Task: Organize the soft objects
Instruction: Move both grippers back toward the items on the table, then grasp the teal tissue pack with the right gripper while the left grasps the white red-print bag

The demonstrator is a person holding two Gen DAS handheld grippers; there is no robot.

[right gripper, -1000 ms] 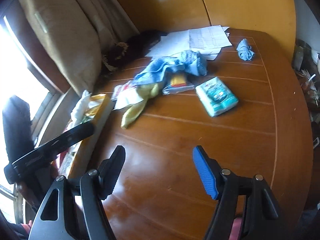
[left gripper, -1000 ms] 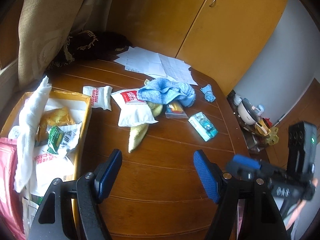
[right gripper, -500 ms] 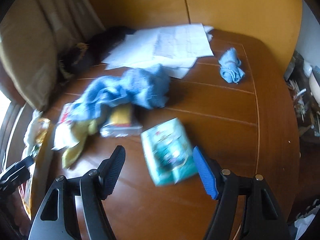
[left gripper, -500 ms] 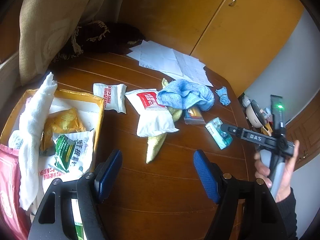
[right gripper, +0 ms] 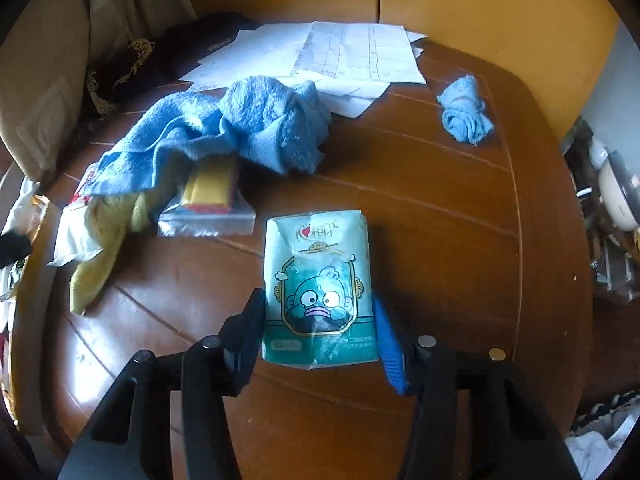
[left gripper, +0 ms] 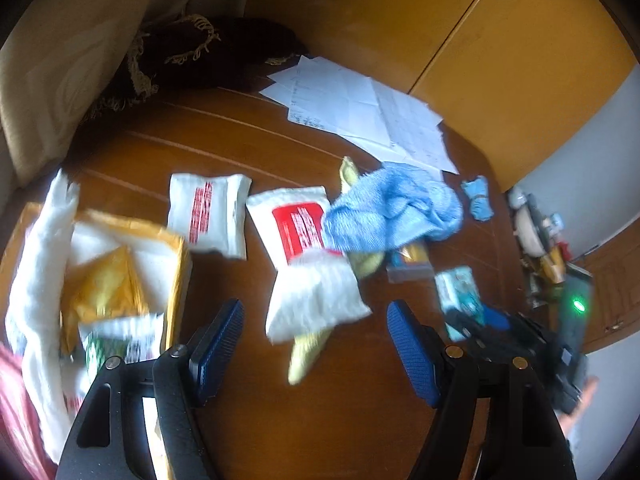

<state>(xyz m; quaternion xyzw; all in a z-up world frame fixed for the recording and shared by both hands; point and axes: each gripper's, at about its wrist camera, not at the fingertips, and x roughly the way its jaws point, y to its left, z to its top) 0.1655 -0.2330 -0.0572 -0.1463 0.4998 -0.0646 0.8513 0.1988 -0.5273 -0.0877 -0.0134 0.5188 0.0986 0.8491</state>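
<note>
White papers (right gripper: 340,56) lie spread at the far edge of the wooden surface (right gripper: 440,208), below orange cabinet doors (left gripper: 500,60). A beige curtain (left gripper: 72,60) hangs at left, beside a dark fringed cloth (left gripper: 208,52).

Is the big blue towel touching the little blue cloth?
Apart. In the right wrist view, bare brown table shows between the big blue towel and the little blue cloth.
</note>
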